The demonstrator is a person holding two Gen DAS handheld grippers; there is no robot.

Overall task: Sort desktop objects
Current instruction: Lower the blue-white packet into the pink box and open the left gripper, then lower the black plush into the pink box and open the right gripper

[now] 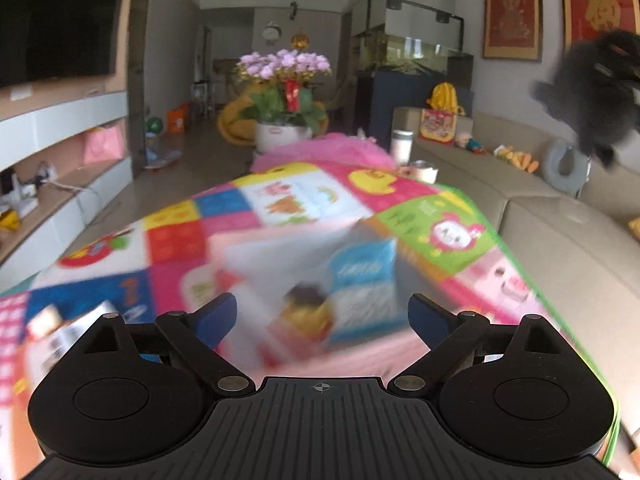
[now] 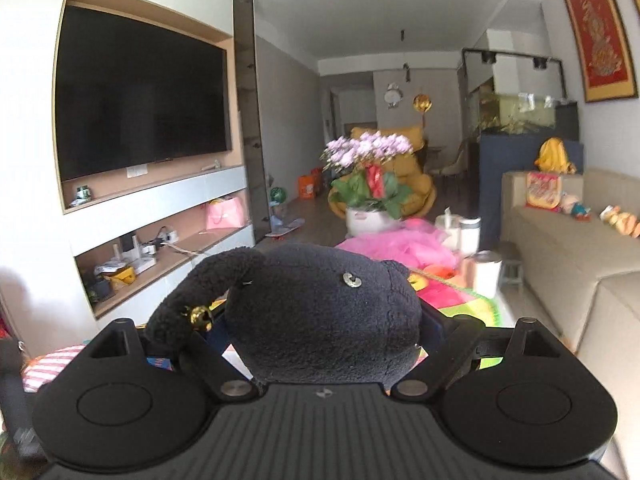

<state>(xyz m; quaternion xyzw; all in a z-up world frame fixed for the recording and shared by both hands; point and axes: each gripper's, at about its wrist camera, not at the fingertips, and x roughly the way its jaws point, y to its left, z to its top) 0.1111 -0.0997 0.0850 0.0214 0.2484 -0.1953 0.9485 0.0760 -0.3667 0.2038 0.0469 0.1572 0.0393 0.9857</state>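
A surface [image 1: 180, 236] draped in a bright patchwork play mat filled the living room foreground, a beige sofa [image 1: 560, 240] along its right. A blurred picture box [image 1: 320, 280] lay on the mat, just ahead of the left hand-held gripper [image 1: 322, 314], whose blue-padded jaws stood wide apart with nothing between them. The right hand-held gripper [image 2: 320, 328] was clamped around a dark plush toy [image 2: 320, 312], lifted clear above the mat.
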